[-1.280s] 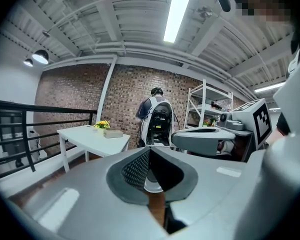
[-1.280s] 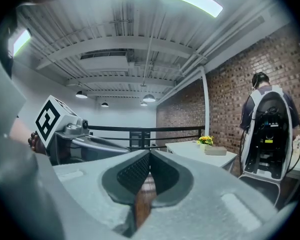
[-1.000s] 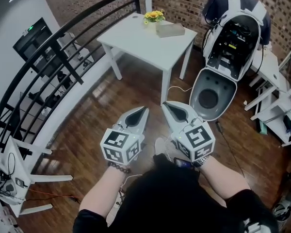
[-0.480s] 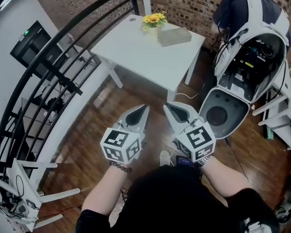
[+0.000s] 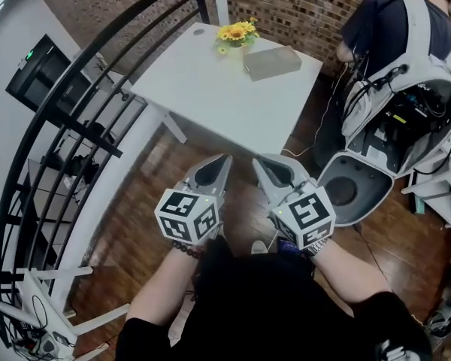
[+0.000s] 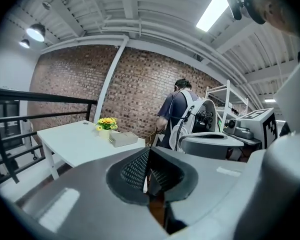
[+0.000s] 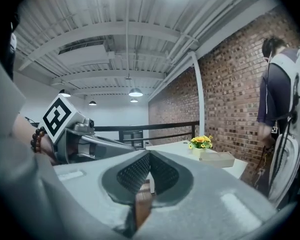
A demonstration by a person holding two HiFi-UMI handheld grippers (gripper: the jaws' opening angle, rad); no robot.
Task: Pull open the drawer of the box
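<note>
The left tool (image 5: 224, 162) has its jaws pressed together at the tips, and nothing sits between them; its own view (image 6: 147, 156) shows the ribbed pads meeting. The right tool (image 5: 258, 162) is likewise closed and empty, its pads joined in its own view (image 7: 149, 157). Both are held side by side in front of the body, close but not touching, over the wooden floor (image 5: 146, 198), touching nothing.

The box (image 5: 273, 62) lies on the far part of the white table (image 5: 210, 89), well apart from both tools and ahead of them, a little to the right. It is a flat grey-beige block, lying level. Just beside it, on its left, stands a small pot of yellow flowers (image 5: 237, 32). Both tool views show the box (image 6: 123, 139) (image 7: 217, 159) beyond the closed tips, with the flowers next to it.

A black railing (image 5: 98, 70) curves along the left of the table. A person (image 5: 372, 25) stands at the brick wall to the right.
</note>
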